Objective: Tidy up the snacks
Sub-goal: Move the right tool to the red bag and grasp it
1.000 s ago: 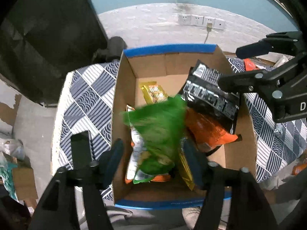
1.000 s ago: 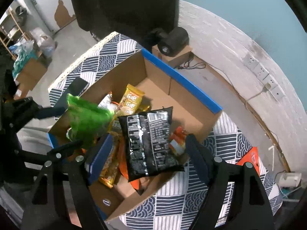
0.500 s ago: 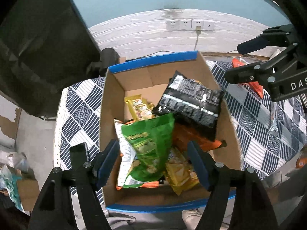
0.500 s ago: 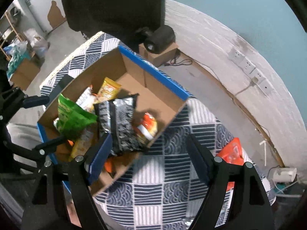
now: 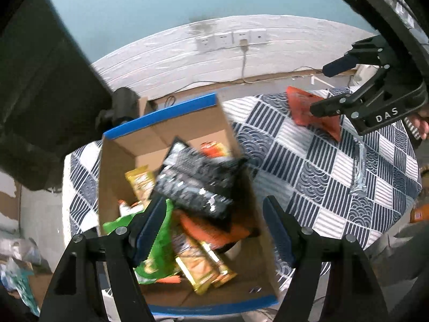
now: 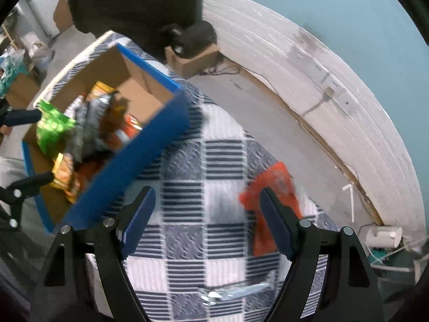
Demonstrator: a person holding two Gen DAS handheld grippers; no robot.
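A cardboard box with blue edges (image 5: 161, 115) (image 6: 150, 145) sits on the patterned cloth and holds several snack packs: a black bag (image 5: 198, 182), a green bag (image 5: 158, 244) (image 6: 52, 126), yellow bars (image 5: 201, 265) and an orange bag (image 5: 211, 230). My left gripper (image 5: 211, 230) is open and empty above the box. My right gripper (image 6: 206, 214) is open and empty above the cloth, right of the box; it also shows in the left wrist view (image 5: 332, 88). An orange-red bag (image 6: 270, 196) (image 5: 308, 110) lies on the cloth by the right finger.
A clear silvery wrapper (image 6: 236, 292) (image 5: 359, 166) lies on the blue-and-white checked cloth (image 6: 203, 166). A white wall with sockets (image 5: 233, 39) is behind. A dark chair (image 6: 134, 2) stands at the far left. Clutter lies on the floor at left.
My right gripper has swung right, away from the box, toward the orange-red bag. My left gripper has shifted right over the box. The green and black bags now lie in the box.
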